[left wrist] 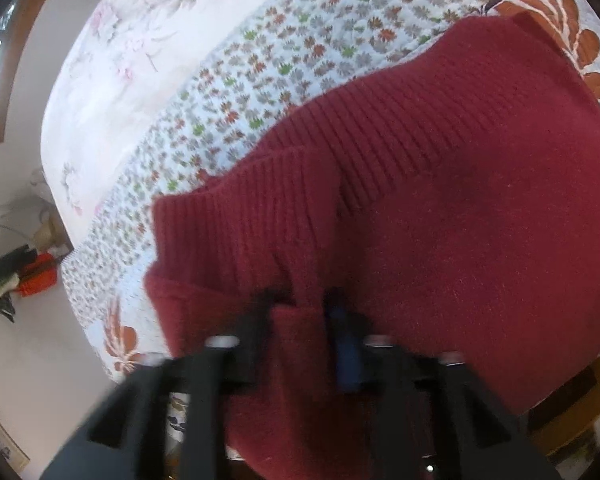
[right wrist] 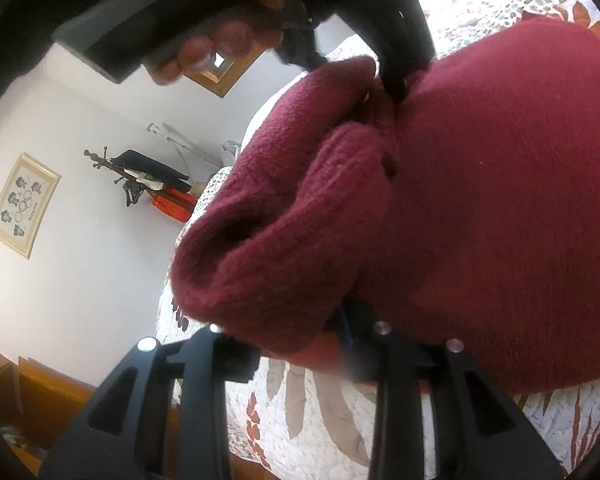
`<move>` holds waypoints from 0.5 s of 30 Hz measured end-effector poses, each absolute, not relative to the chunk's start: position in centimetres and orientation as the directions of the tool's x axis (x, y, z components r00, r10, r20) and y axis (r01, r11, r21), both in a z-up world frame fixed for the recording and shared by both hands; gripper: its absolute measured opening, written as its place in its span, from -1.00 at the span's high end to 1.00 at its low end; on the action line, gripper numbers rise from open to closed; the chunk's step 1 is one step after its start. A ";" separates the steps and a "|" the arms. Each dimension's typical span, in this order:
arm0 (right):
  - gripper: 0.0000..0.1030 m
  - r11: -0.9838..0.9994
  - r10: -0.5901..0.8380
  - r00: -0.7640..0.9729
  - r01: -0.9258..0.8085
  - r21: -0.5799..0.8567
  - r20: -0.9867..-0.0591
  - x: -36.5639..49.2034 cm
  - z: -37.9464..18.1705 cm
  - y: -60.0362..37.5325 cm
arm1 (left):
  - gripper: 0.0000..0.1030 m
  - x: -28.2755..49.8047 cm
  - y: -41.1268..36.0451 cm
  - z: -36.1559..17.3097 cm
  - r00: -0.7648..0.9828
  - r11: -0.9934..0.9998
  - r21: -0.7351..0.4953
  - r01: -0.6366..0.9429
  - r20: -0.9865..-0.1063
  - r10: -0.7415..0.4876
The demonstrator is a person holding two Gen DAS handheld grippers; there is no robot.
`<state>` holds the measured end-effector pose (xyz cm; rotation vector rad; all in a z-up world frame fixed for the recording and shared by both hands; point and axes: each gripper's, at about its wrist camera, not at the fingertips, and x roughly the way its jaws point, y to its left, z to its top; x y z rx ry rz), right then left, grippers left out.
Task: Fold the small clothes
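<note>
No brand tags or readable writing anywhere that I could make out. The maroon knit sweater (left wrist: 440,208) was on the bed, lying on a floral quilt (left wrist: 260,60), and filled most of the left wrist view from about 1 o'clock down to 6. Its ribbed hem ran diagonally from roughly 8 o'clock up toward 1 o'clock, so the long axis sat on that slant.

The left gripper (left wrist: 300,320) had its fingers closed narrow, pinching a fold of the sweater at the near edge. In the right wrist view, the right gripper (right wrist: 296,336) was also clamped on the fabric: a bunched, rolled-up part of the sweater (right wrist: 480,200) sat right between its fingers. Up at 12 o'clock there, the other gripper (right wrist: 396,92) bit into the knit, held by a hand (right wrist: 220,36).

A framed picture (right wrist: 24,204) hung on the wall at 9 o'clock, too small to read.
</note>
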<state>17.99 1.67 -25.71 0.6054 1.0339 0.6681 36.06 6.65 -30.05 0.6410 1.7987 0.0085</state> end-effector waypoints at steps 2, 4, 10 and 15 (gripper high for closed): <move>0.40 0.653 0.744 0.356 -0.208 0.728 -0.566 17.3 -26.0 1.3 | 0.24 36.0 6.6 -30.4 -0.193 0.844 0.310 0.438 -0.885 0.425; 0.40 0.654 0.743 0.358 -0.206 0.728 -0.566 17.0 -26.0 1.5 | 0.58 35.7 6.3 -30.5 -0.187 0.822 0.321 0.470 -0.874 0.448; 0.57 0.658 0.739 0.364 -0.212 0.723 -0.566 16.6 -25.1 1.4 | 0.74 35.7 6.3 -27.2 -0.139 0.838 0.279 0.469 -0.913 0.382; 0.76 0.659 0.722 0.447 -0.214 0.721 -0.528 16.0 -22.2 0.2 | 0.75 36.7 7.4 -21.2 -0.053 0.897 0.198 0.396 -0.970 0.238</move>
